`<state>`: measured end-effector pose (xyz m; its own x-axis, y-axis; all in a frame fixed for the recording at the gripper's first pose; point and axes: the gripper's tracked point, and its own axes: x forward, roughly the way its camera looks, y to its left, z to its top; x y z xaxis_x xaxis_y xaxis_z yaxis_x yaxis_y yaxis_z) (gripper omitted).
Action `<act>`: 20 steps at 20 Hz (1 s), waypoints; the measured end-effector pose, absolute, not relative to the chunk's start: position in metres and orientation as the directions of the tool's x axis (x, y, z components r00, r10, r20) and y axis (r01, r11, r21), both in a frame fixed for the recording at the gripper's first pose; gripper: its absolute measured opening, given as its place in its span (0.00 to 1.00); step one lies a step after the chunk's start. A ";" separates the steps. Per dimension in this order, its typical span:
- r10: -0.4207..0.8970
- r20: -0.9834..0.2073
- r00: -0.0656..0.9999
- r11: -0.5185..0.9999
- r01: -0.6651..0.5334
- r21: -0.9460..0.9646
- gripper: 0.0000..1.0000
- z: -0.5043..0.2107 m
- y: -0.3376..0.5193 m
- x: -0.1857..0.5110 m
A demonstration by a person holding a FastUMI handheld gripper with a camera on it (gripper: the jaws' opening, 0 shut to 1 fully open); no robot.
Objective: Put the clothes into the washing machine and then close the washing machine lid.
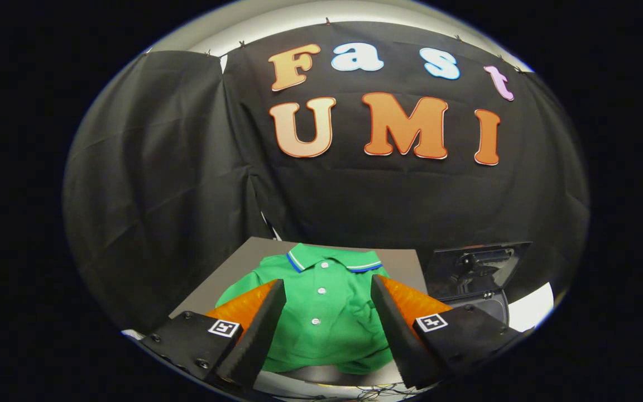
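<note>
A green polo shirt (324,312) with white buttons and a blue-and-white striped collar lies flat on a grey table (243,262). My gripper (328,287) hovers over the shirt, open wide, with one finger (263,324) over each side of the shirt's body and nothing pressed between them. To the right of the table stands the washing machine, its dark lid (475,268) raised upright behind the opening (492,304).
Black cloth walls close the booth behind the table and on the left. A white surface (531,312) shows beside the washing machine on the right. A few thin cables (377,393) lie near the table's front edge.
</note>
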<state>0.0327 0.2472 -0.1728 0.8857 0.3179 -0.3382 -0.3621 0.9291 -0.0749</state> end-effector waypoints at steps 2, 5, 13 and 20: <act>0.335 -0.375 0.864 0.923 -0.381 -0.052 0.99 -0.186 0.263 0.033; 0.328 -0.418 0.847 0.921 -0.386 -0.060 0.99 -0.206 0.275 0.042; 0.227 -0.472 0.852 0.941 -0.317 -0.121 0.98 -0.239 0.264 0.063; 0.209 -0.476 0.855 0.922 -0.334 -0.194 0.99 -0.257 0.267 0.071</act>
<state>0.0710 0.2671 -0.2574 0.8545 0.2089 -0.4755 -0.3337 0.9224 -0.1945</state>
